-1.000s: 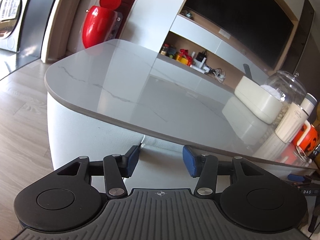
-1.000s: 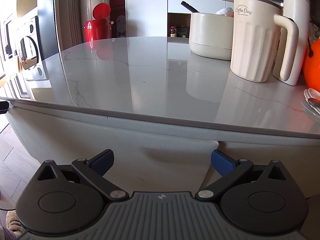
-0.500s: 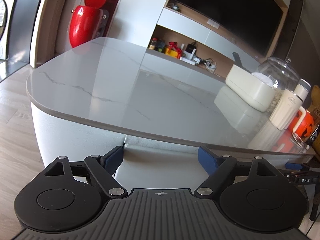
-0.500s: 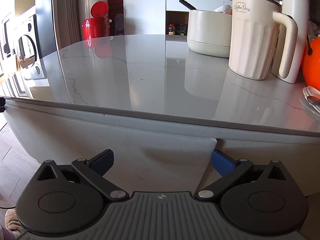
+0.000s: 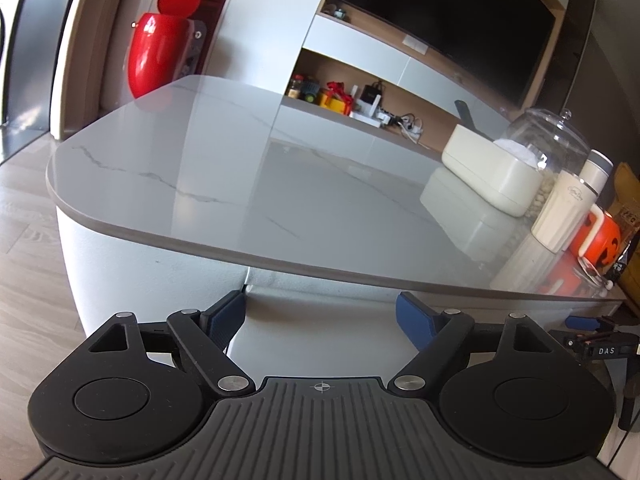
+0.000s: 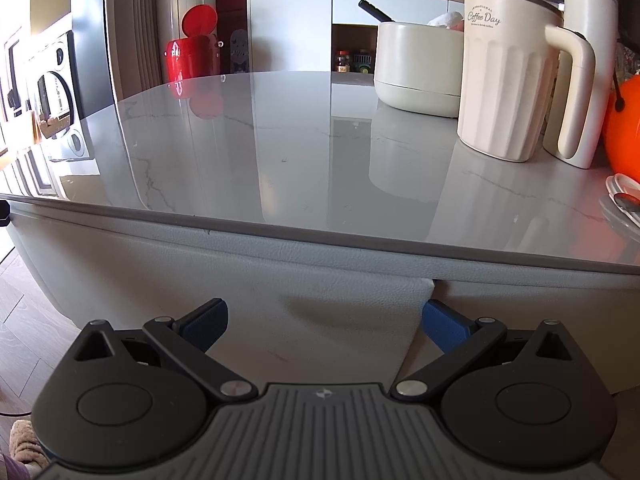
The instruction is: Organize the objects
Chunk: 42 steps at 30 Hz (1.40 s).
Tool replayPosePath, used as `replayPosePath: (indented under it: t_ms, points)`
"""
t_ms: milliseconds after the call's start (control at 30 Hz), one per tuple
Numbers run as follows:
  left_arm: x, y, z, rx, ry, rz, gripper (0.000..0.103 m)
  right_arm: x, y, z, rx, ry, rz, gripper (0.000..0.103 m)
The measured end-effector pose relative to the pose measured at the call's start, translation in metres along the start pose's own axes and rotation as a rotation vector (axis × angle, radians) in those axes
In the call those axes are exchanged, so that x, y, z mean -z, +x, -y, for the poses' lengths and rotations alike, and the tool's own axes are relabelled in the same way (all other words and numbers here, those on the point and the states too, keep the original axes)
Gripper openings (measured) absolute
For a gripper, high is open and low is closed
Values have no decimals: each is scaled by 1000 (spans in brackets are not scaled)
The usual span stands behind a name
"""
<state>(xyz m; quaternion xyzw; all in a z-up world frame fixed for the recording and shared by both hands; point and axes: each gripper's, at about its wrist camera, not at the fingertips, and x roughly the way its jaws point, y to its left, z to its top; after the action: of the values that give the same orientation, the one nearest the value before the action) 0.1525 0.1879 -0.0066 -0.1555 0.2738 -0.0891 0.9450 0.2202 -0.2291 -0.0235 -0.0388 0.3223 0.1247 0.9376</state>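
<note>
A cream "Coffee Day" mug (image 6: 508, 80) with a handle stands on the grey marble table (image 6: 280, 152) at the right, beside a tall cream tumbler (image 6: 588, 60), a cream container (image 6: 416, 68) and an orange pumpkin mug (image 6: 624, 128). The left wrist view shows them at the far right: mug (image 5: 560, 208), tumbler (image 5: 596, 172), container (image 5: 488, 172), pumpkin mug (image 5: 596, 240), and a glass jar (image 5: 548, 140). My left gripper (image 5: 320, 316) is open and empty, below the table's front edge. My right gripper (image 6: 324, 318) is open and empty, also in front of the table edge.
A red bin (image 5: 158, 52) stands beyond the table's far left end; it also shows in the right wrist view (image 6: 194, 56). A white dish with a spoon (image 6: 624, 200) lies at the right edge. A shelf with small items (image 5: 340, 98) and a dark screen (image 5: 440, 28) are behind.
My left gripper has opened wider and its view has swung and shifted over the table. My right gripper stays open and has barely moved.
</note>
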Motion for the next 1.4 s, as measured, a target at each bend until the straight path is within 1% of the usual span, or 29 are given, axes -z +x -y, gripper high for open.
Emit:
replayPosePath:
  t_ms: [133,233,300,367,467,567,667,833,967,1067,1333,1367,1400]
  points:
    - [0,0,-1,-3,0,1,86,-1,0,3,-8,6,-1,103]
    - [0,0,-1,-10,6,2,86,-1,-1,5,16,10,7,103]
    - [-1,1,0,-10,6,2,86,-1,-1,9,-2,38,10,103]
    - [-1,1,0,-10,10,1,86,-2,-3,8,-17,42,37,103]
    - [-1,1,2,-11,14,1,86,-3,-3,4,6,16,55,103]
    - [-1,1,1,-5,5,2,86,-2,-3,0,21,-7,50,103]
    - [-1,1,1,3,2,3,86,-4,-4,2,5,-15,33,103]
    - [0,0,1,7,5,2,88,-9,1,-5,17,-101,-5,103]
    - [0,1,1,9,9,2,89,-12,-2,0,-17,-86,-14,103]
    - [0,1,0,11,8,2,89,-11,-2,-2,-15,-106,-18,103]
    - [0,0,1,21,3,0,89,-12,-4,0,-26,-98,-26,103]
    - [0,1,2,100,-1,-17,81,-12,-4,0,-25,-99,-27,103]
    - [1,6,10,188,13,-51,44,-11,-4,-1,-23,-101,-27,103]
